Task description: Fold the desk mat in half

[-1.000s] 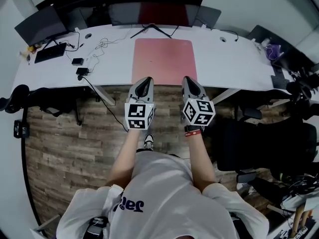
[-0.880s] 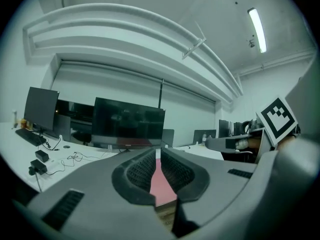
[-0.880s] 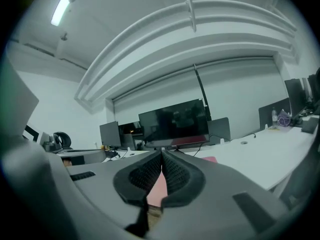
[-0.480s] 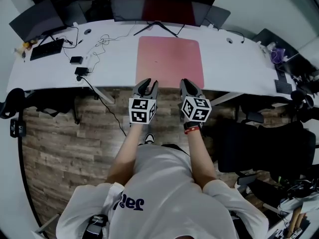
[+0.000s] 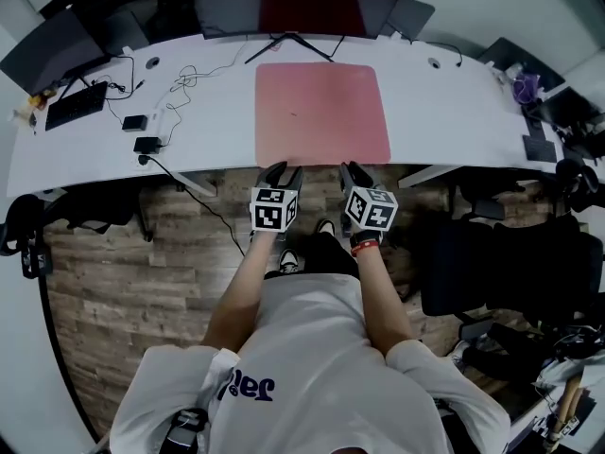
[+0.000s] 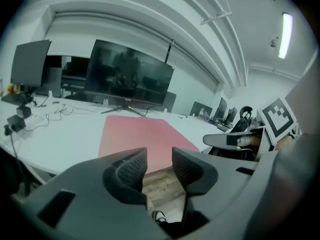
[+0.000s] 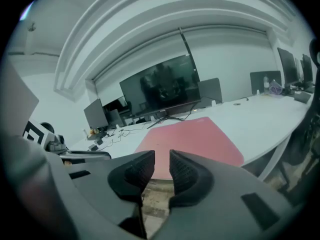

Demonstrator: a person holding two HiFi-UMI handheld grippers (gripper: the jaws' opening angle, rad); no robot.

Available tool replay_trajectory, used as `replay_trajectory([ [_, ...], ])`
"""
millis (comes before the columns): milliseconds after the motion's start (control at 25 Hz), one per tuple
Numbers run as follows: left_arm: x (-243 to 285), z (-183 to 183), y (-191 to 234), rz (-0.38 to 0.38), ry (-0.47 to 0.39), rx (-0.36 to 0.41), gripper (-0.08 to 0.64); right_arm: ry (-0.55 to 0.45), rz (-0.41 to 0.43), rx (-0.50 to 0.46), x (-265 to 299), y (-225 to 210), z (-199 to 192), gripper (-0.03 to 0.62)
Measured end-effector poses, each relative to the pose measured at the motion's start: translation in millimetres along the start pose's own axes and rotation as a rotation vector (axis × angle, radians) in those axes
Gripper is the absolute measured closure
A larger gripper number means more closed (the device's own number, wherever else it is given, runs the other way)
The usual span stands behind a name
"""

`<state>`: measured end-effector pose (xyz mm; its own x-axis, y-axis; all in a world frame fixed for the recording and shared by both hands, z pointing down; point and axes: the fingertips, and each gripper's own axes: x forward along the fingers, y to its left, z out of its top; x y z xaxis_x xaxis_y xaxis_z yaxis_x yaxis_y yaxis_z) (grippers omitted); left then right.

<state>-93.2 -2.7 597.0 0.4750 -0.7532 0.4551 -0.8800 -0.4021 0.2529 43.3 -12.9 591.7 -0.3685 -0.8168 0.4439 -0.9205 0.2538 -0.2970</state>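
Note:
A pink desk mat (image 5: 321, 112) lies flat on the white desk (image 5: 198, 135), its near edge along the desk's front edge. Both grippers hover just short of that edge, over the floor. My left gripper (image 5: 281, 170) faces the mat's near left part, my right gripper (image 5: 352, 170) its near right part. Both have just been opening their jaws, and nothing is between them. In the left gripper view the mat (image 6: 135, 134) lies beyond the open left gripper (image 6: 159, 159). The right gripper view shows the mat (image 7: 190, 139) ahead of the open right gripper (image 7: 161, 166).
A monitor (image 5: 302, 12) on a stand sits behind the mat. Cables and adapters (image 5: 151, 121) and a keyboard (image 5: 74, 104) lie on the desk's left part. A black chair (image 5: 501, 263) stands at the right over the wooden floor (image 5: 132, 282).
Both grippers have come down toward the desk's front edge, close to the mat's near edge. Their jaws, shut a second ago, now stand apart.

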Motion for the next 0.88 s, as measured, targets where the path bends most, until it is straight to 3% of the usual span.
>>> replay_trajectory([
  [400, 47.5, -58.2, 10.5, -0.063, 0.127, -0.498, 0.348, 0.068, 0.022, 0.345, 38.6, -32.6, -53.3, 0.463],
  [600, 71.0, -72.5, 18.2, -0.081, 0.104, -0.727, 0.338, 0.038, 0.047, 0.603, 58.6, -53.0, -70.9, 0.457],
  [880, 93.8, -83.5, 29.4, -0.073, 0.062, -0.953, 0.339, 0.016, 0.068, 0.831, 80.4, -71.2, -85.8, 0.445],
])
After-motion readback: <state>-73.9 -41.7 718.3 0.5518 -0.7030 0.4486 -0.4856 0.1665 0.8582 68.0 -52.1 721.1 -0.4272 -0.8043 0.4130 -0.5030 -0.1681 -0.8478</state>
